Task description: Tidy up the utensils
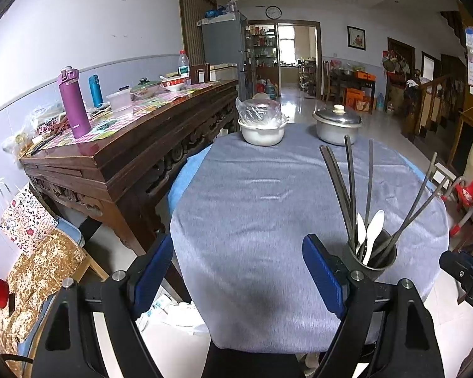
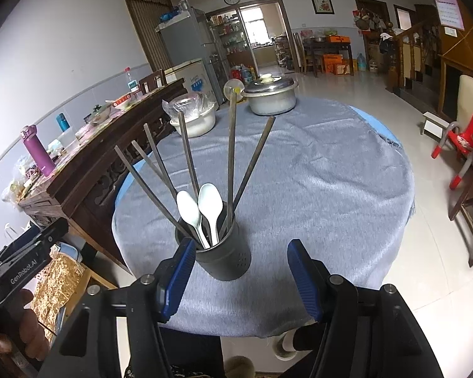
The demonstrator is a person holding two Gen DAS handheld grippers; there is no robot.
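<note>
The round table [image 2: 331, 182], draped in a grey cloth, carries everything. At its far edge stand a metal pot [image 2: 271, 94] with its lid on and, to the left of it, a white pot [image 1: 261, 132] covered with clear plastic; the two are apart.

Near the table's near edge stands a dark utensil holder [image 2: 225, 260]. In it stand six dark chopsticks [image 2: 231, 154], fanned outward above the rim, and two white spoons [image 2: 210, 206] with their bowls up, side by side at the middle.

The right gripper [image 2: 239, 272] has its jaws spread wide and holds nothing. The holder sits between its blue pads [image 2: 302, 278], close against the left one; whether that pad touches the holder cannot be told.

The left gripper [image 1: 236, 274] is also spread wide and empty, over bare cloth at the near edge. In the left wrist view the holder [image 1: 375, 256] stands just beyond that gripper's right pad, outside the jaws.
</note>
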